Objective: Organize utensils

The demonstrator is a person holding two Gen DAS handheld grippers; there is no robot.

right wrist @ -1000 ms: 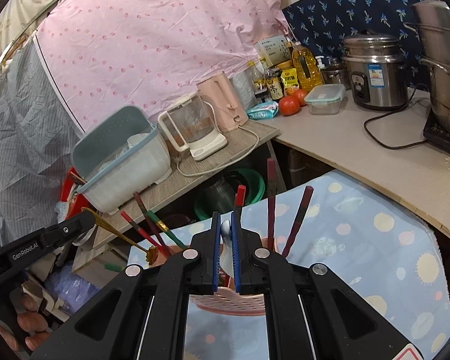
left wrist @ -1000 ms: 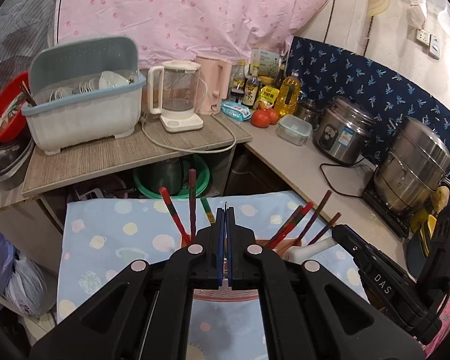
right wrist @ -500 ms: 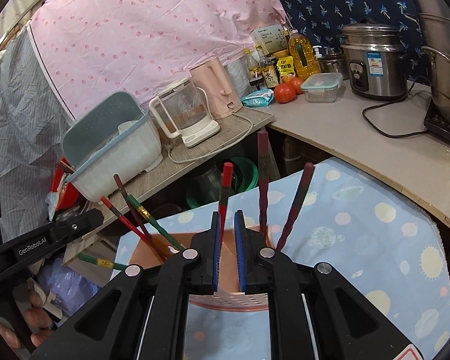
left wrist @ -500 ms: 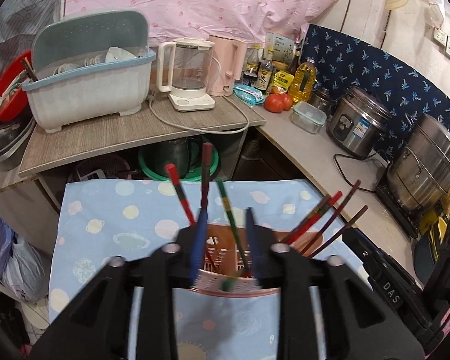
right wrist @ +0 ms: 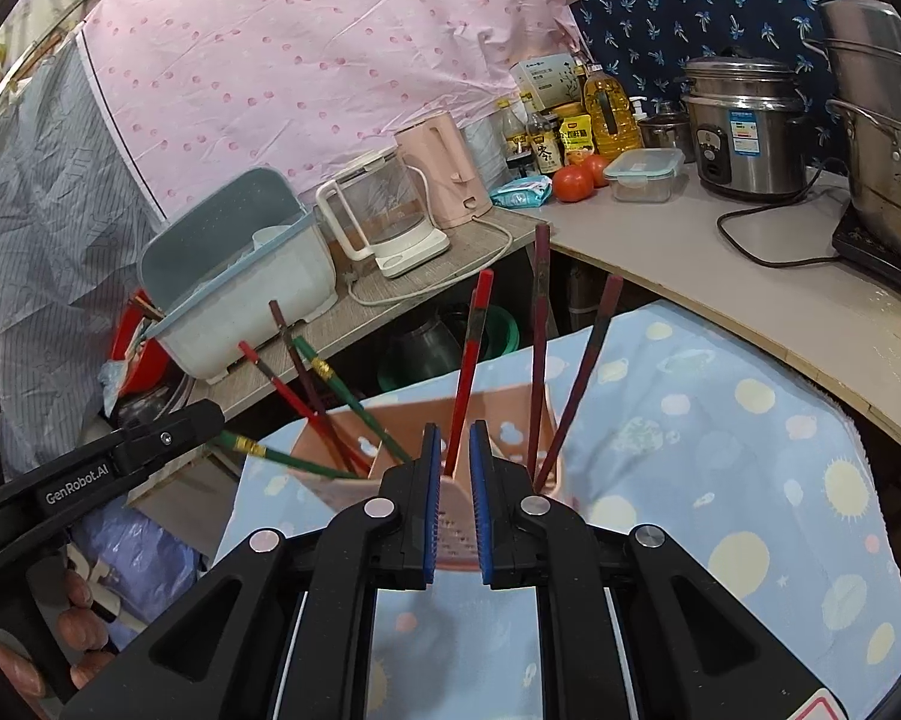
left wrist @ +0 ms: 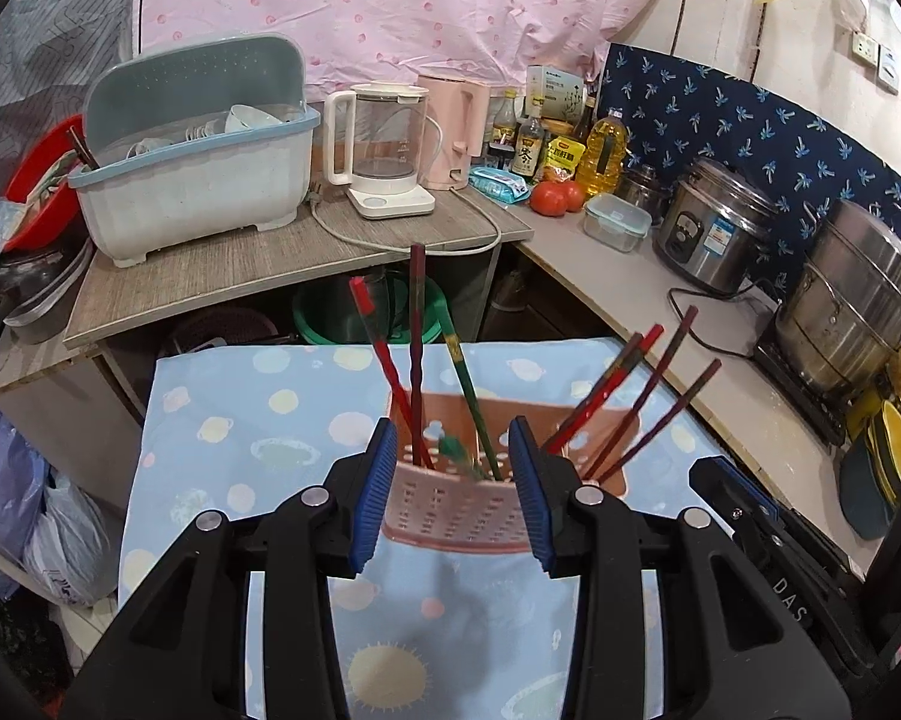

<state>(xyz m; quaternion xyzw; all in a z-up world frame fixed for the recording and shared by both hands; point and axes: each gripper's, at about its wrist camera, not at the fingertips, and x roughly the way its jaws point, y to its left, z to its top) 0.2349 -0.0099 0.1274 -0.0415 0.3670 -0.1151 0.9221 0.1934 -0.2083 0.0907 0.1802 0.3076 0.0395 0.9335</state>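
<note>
A pink perforated utensil holder (left wrist: pixel 456 510) stands on a light blue patterned cloth (left wrist: pixel 222 420). Several red, maroon and green chopsticks (left wrist: pixel 416 354) stand in its compartments. My left gripper (left wrist: pixel 453 492) is open and empty just in front of the holder. A green chopstick (left wrist: pixel 453 449) lies tilted in the holder between the open jaws. In the right wrist view the holder (right wrist: pixel 450 516) sits right beyond my right gripper (right wrist: pixel 452 498), whose jaws stand slightly apart with a red chopstick (right wrist: pixel 468 360) seen in the gap. The left gripper's arm (right wrist: pixel 90 468) shows at left.
A dish drainer (left wrist: pixel 192 174), a glass kettle (left wrist: pixel 384 150), a pink kettle (left wrist: pixel 450 132), bottles and tomatoes (left wrist: pixel 555 195) line the back shelf. A rice cooker (left wrist: pixel 711 234) and steel pot (left wrist: pixel 858 294) stand on the right counter. Bags (left wrist: pixel 30 516) lie left of the table.
My left gripper has opened and let a green chopstick fall into the holder. My right gripper has opened slightly and no longer holds the white spoon.
</note>
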